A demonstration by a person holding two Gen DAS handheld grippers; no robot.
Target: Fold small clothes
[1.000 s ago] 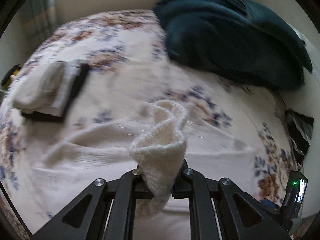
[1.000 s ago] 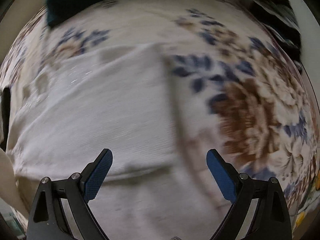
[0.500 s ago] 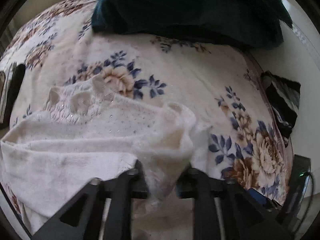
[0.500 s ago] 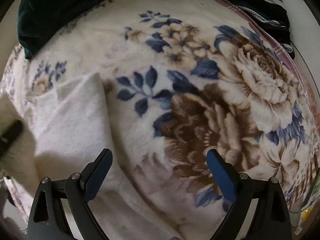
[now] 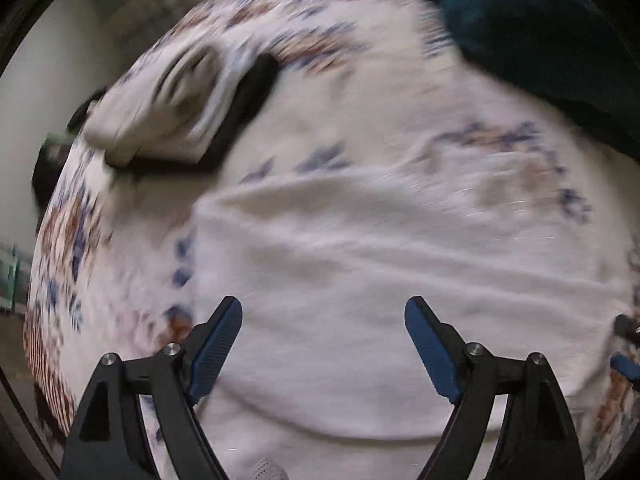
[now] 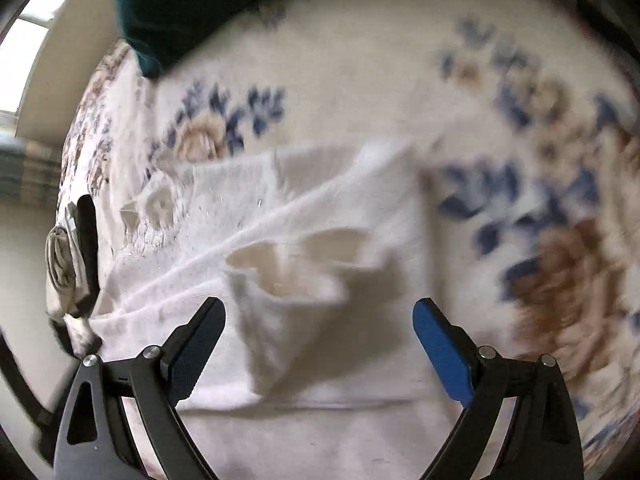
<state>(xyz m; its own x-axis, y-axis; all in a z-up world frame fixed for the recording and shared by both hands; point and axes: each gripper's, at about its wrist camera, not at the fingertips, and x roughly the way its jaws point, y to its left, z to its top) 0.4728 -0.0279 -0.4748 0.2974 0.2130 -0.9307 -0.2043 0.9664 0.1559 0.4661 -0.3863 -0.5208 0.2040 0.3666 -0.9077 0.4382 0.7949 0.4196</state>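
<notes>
A small white knit garment (image 5: 380, 280) lies spread on the floral bed cover (image 5: 340, 112). In the right wrist view the same garment (image 6: 280, 240) shows a folded-over sleeve end standing up near its middle. My left gripper (image 5: 323, 334) hovers above the garment, its jaws opening wide with nothing between the blue pads. My right gripper (image 6: 318, 334) is open too, above the garment's near edge, with the raised sleeve fold just ahead of its fingers and not gripped.
A stack of folded pale clothes on a black board (image 5: 172, 108) sits at the far left of the bed, also seen at the left edge as the stack (image 6: 68, 256). A dark teal blanket (image 5: 540, 28) is heaped at the back right.
My left gripper has let go of the white knit sleeve it was holding and spread its jaws. The sleeve now lies folded on the garment. Both views swung across the bed.
</notes>
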